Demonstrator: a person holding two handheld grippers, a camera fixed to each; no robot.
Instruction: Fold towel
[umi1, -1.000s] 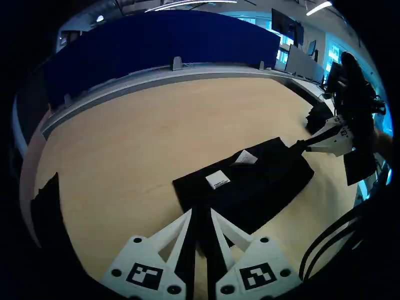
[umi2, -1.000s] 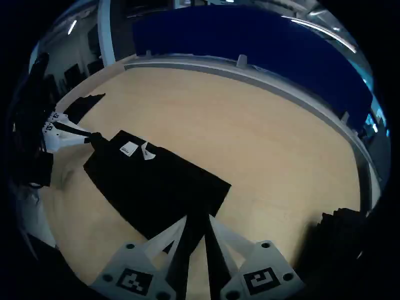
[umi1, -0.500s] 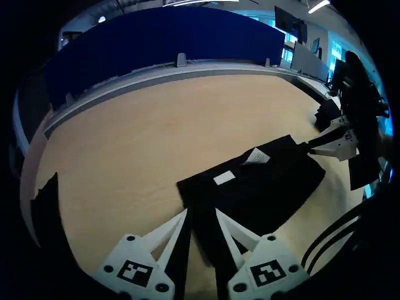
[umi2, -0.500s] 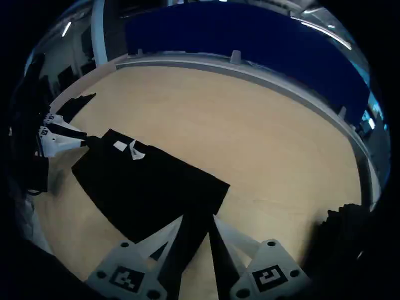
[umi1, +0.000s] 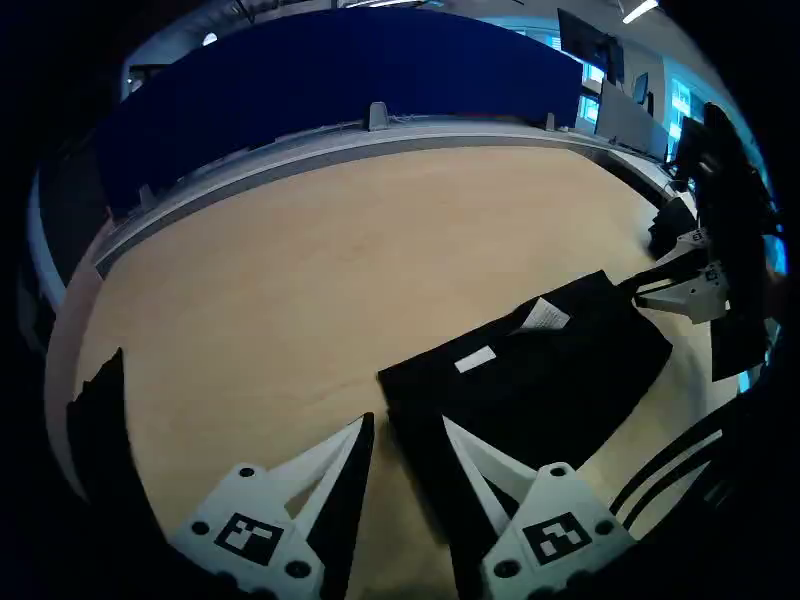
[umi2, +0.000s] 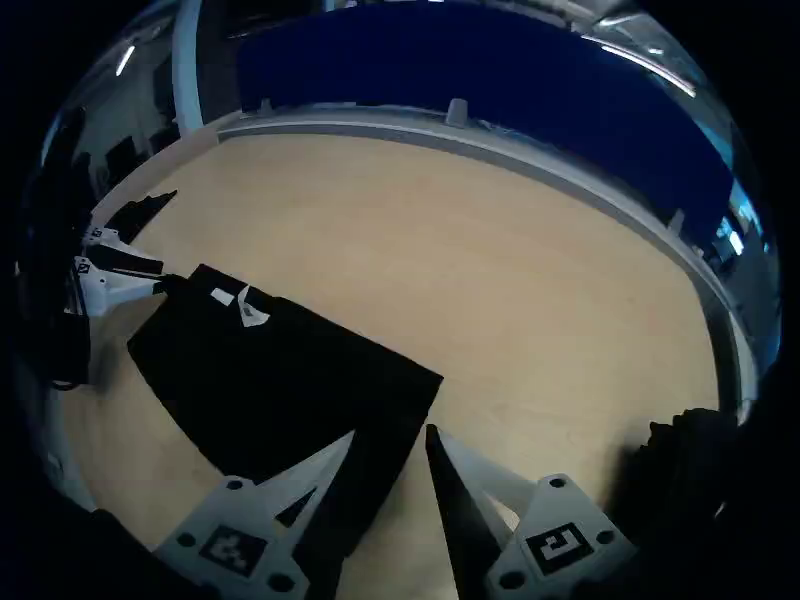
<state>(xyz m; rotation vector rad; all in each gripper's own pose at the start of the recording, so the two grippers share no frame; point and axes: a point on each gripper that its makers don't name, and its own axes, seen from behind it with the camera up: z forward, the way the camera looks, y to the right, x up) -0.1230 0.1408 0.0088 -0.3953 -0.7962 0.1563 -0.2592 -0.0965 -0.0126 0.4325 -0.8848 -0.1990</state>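
A black towel (umi1: 540, 380) with two white labels lies folded flat on the light wooden table (umi1: 330, 260). In the left gripper view, my left gripper (umi1: 405, 420) stands open at the towel's near corner, its fingers spread to either side of the edge. The right gripper (umi1: 672, 287) shows farther off at the towel's far right end. In the right gripper view the same towel (umi2: 270, 380) stretches away to the left. My right gripper (umi2: 390, 432) is open over its near corner, and the left gripper (umi2: 125, 277) sits at the far end.
A blue partition (umi1: 330, 80) and a grey rail run along the table's far edge. Dark cloth lies at the table's left edge (umi1: 95, 420) and far right corner (umi1: 670, 222); another dark pile (umi2: 690, 450) is at the right. A person in dark clothes (umi1: 735, 200) stands beside the table.
Both grippers were shut on the towel's corners and have now opened, letting the towel settle flat. The towel slid slightly away as the hands moved.
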